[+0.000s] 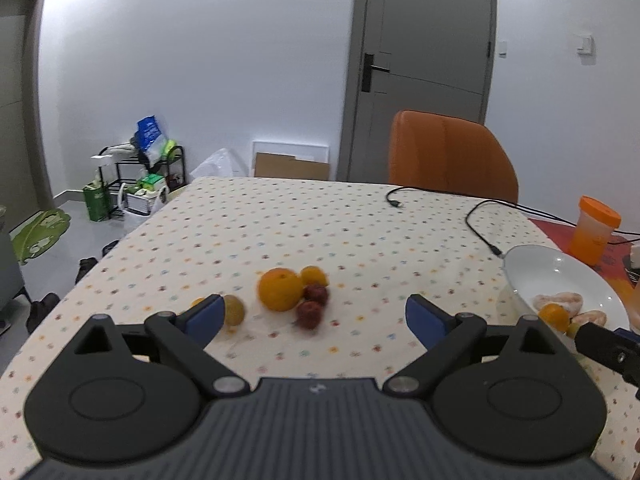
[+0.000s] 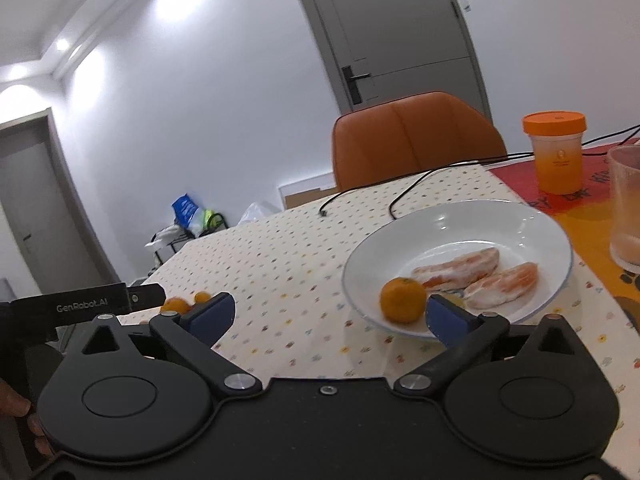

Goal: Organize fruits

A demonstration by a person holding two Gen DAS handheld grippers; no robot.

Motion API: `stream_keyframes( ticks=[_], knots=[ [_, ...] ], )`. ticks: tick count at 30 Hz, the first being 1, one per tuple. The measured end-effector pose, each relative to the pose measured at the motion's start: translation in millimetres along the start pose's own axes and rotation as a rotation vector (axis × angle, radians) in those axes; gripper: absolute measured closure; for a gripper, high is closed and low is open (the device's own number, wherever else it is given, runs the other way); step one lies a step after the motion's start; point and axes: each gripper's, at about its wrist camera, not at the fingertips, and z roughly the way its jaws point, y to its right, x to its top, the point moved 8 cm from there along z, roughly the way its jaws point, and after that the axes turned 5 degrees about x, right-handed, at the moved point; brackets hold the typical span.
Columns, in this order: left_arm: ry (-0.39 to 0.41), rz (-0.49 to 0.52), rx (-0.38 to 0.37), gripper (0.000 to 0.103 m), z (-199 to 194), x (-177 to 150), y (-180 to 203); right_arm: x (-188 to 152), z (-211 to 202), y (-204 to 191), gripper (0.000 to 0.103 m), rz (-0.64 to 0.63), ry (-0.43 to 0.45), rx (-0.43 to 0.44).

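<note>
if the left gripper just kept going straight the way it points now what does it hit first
Most likely the fruit cluster on the tablecloth: the left gripper, jaws open and empty, lines up with the dark red fruits just right of the large orange. Depth is hard to judge through the fisheye, so it might meet the cloth first.

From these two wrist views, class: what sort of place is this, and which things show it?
Most likely a home dining room. A table under a dotted tablecloth holds fruit and a white plate, an orange chair is pulled up, and a cluttered storage rack stands by the wall.
</note>
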Motion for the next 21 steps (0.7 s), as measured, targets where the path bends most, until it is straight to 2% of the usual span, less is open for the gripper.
stream_keyframes(
  ticks=[10,21],
  knots=[
    [0.014,-0.021,0.05,0.007,-11.5,-3.1,-33.3,-13.4,1.1,-26.7,0.0,-0.029,-0.031,0.042],
    [-0.002,-0.055,0.088,0.007,-3.7,-7.5,-59.2,-21.7,8.5,-45.5,0.0,-0.056,-0.063,0.076]
  ],
)
